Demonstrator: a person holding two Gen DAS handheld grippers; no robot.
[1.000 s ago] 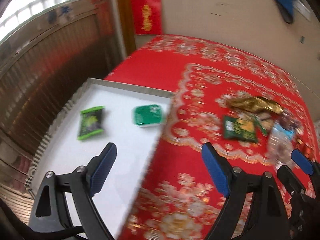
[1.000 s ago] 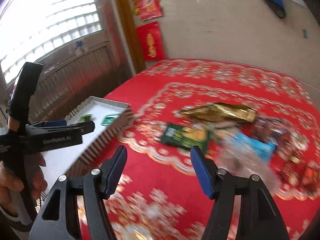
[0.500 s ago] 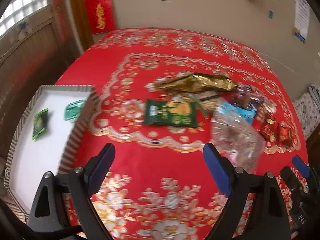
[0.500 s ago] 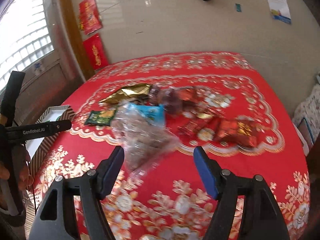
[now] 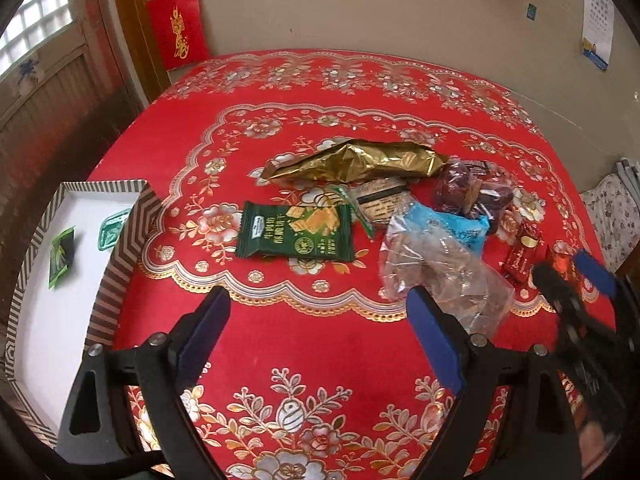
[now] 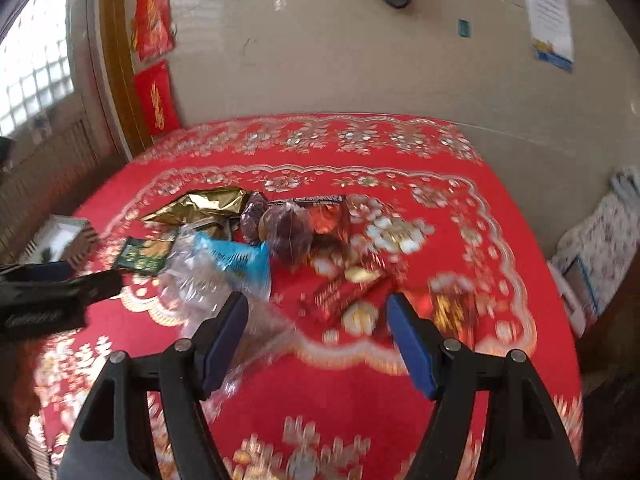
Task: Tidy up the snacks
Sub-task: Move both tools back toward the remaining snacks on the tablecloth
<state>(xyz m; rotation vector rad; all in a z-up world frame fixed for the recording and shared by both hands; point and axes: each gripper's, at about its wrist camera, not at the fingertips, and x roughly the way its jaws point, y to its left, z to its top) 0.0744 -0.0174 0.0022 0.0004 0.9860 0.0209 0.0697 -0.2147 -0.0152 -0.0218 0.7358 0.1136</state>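
A pile of snacks lies on the red tablecloth: a green cracker packet (image 5: 296, 233), a gold foil bag (image 5: 356, 161), a clear plastic bag (image 5: 440, 268) with a blue packet (image 5: 460, 228), dark wrapped dates (image 5: 456, 192) and red candies (image 5: 522, 254). A white tray (image 5: 52, 320) at the left holds two green packets (image 5: 61, 252). My left gripper (image 5: 318, 328) is open and empty above the cloth, short of the green packet. My right gripper (image 6: 316, 332) is open and empty, over the red candies (image 6: 344, 292) beside the clear bag (image 6: 200, 280).
The table's right edge (image 6: 560, 280) drops off beside a floral cushion (image 6: 608, 232). The wall stands behind the table. The right gripper shows at the right edge of the left wrist view (image 5: 576, 288); the left gripper shows at the left of the right wrist view (image 6: 52, 292).
Both grippers have swung right, away from the tray and toward the snack pile. The right gripper has moved on past the clear bag to above the red candies. Both stay open.
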